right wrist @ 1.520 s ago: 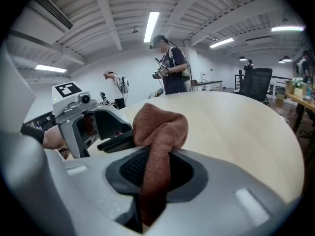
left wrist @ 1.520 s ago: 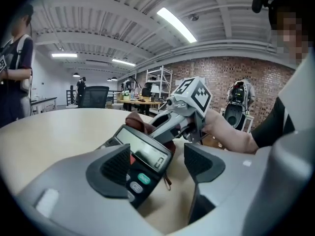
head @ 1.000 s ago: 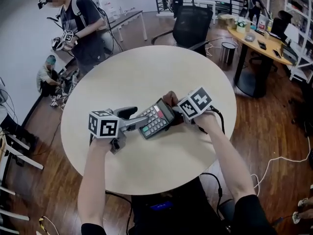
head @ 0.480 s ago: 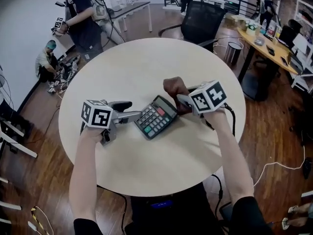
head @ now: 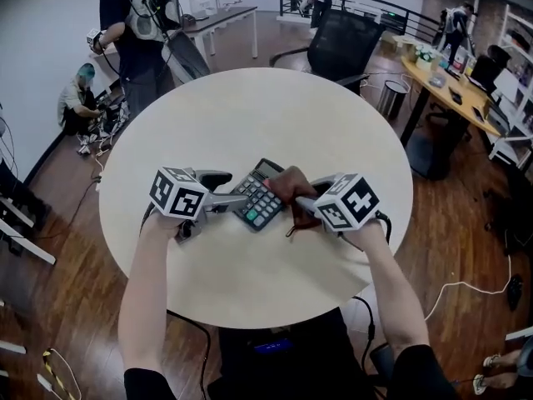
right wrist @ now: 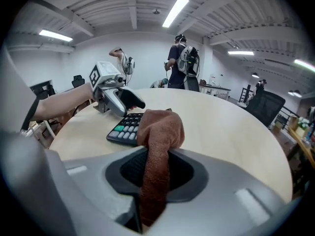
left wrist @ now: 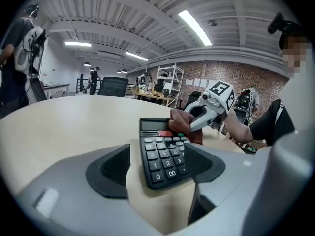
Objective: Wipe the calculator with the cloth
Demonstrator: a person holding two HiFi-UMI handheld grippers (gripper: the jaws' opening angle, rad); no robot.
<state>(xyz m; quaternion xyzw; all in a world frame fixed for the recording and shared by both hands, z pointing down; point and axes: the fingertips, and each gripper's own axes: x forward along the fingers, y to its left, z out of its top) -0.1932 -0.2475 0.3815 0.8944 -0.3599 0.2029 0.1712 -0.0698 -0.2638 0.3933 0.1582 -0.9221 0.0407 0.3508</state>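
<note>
Evidently mid-wipe, the calculator [head: 255,197] lay flat near the middle of the round table [head: 250,115], keys up. The brown cloth [right wrist: 158,141] was bunched and pressed on its right-hand side by the upper keys. The right gripper [right wrist: 155,173] was clenched on that cloth, a fold hanging between its jaws. The left gripper [left wrist: 162,168] was spread wide around the calculator's lower end, with bare table showing at one pad; whether the other pad touched the case was hard to tell. By my reading, wiping was under way, with the display and lower keys left to cover.
</note>
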